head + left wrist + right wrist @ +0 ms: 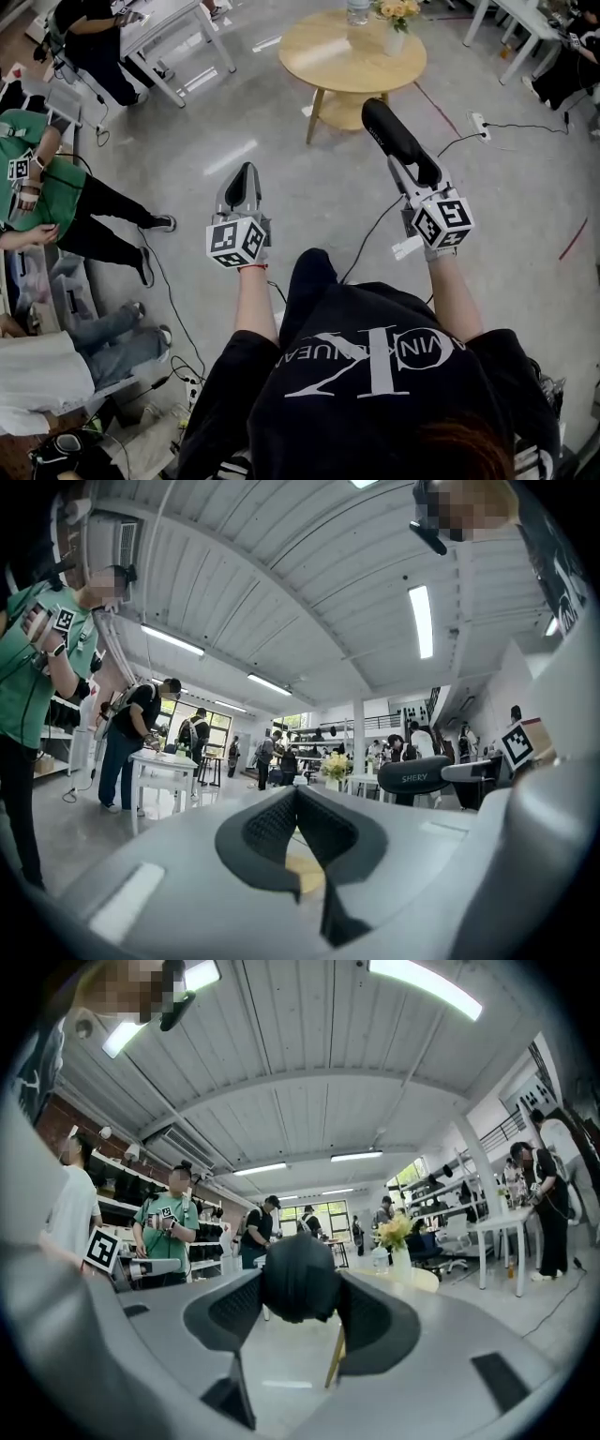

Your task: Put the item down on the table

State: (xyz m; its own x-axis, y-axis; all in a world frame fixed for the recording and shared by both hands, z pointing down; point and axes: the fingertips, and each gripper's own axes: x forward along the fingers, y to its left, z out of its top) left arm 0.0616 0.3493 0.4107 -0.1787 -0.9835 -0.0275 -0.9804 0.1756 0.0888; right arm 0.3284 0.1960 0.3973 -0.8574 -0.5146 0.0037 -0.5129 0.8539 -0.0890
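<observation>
The black oblong item point(397, 139) was held clamped in the right tool point(411, 174). In the right gripper view its rounded end was seen filling the gap between the two pads, which stood wide apart and pressed on it from either side. The left tool point(246, 178) was seen with its jaws drawn together and nothing between them, held idle at 9 o'clock of the right one. The item was carried in the air above the floor point(309, 187), well apart from any surface. Its long axis was laid from 5 o'clock up to 11 o'clock in the head view. The round wooden desk point(337, 58), on which a vase of flowers point(395, 28) stood, lay ahead at about 11 o'clock of the item, almost along that axis. The right tool was judged the nearer of the two, so a forward reach along the item's own line was judged to be called for.
</observation>
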